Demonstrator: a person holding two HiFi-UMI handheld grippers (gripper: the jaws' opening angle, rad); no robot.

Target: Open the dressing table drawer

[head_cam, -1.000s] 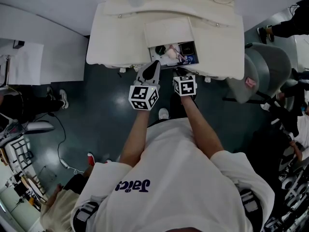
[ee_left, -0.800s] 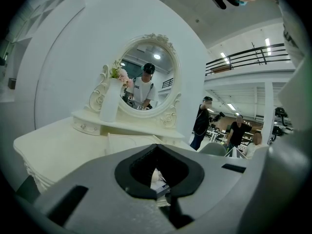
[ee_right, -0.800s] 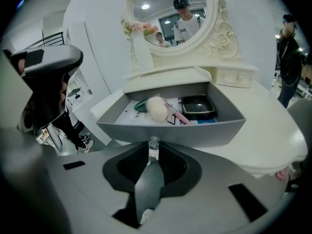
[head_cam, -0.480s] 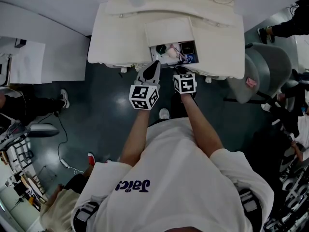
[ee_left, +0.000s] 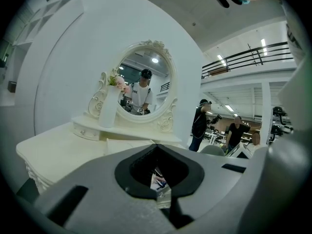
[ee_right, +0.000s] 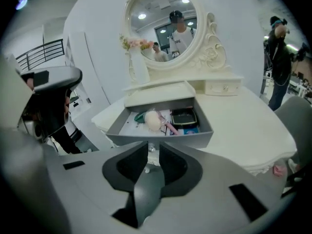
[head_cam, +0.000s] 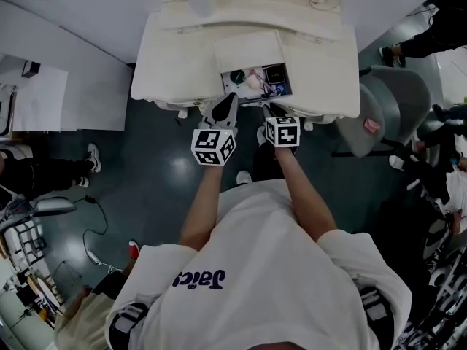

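The cream dressing table point(head_cam: 175, 64) stands ahead of me with its middle drawer point(head_cam: 252, 98) pulled out. In the right gripper view the grey drawer point(ee_right: 195, 134) holds a pale puff point(ee_right: 152, 121), a black compact point(ee_right: 184, 117) and other small items. Its small knob point(ee_right: 150, 149) sits in the gap between the jaws of my right gripper point(ee_right: 153, 146), which are opening and not pressing on it. That right gripper point(head_cam: 268, 110) is at the drawer front. My left gripper point(head_cam: 230, 102) hangs just left of it, empty. In its own view the left gripper point(ee_left: 157, 173) shows only a thin slit between its jaws.
An oval mirror point(ee_left: 144, 89) and a white vase point(ee_left: 108, 112) stand at the table's back. A grey chair point(head_cam: 387, 108) is close on the right. White partitions point(head_cam: 66, 86) lie to the left. People point(ee_left: 200, 126) stand to the right.
The drawer stays pulled out. My right gripper has lifted a little at the drawer front. The left gripper has kept its place.
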